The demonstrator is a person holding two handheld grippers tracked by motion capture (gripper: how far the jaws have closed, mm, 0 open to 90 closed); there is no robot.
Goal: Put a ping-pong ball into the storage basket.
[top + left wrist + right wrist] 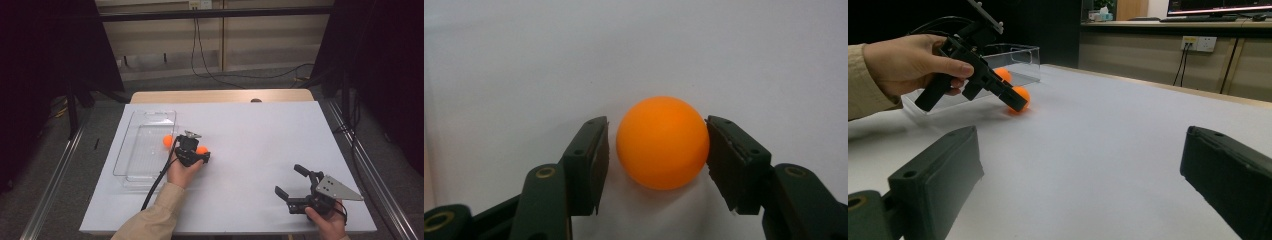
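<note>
1. On the table (260,135), just right of the tray (131,150): ball (663,142) sitting between the jaws of the left claw (198,152). One pad touching it, the other a hair off, so spread around it and not pinching yet.
2. Over at the near right corner: right claw (289,180) parked with jaws spread wide, nothing between them. Fine to leave it there, well apart from the action.
3. Looks like the grab step for dropping this ball in the tray beside the second ball (167,141).
4. For a clean grab: close slow and even, and keep both pads on the widest part of the ball. Off-centre and probably squirts out forward, being round and light.
5. Keep the jaws low, near the table, so the pads meet the ball at mid-height rather than riding over the top.
6. Go gentle on the squeeze. Just enough to hold it, no crushing.
7. Lift straight up before swinging left, and clear the tray wall with room to spare.
8. Aim for bare tray floor, not on top of the second ball.
</note>
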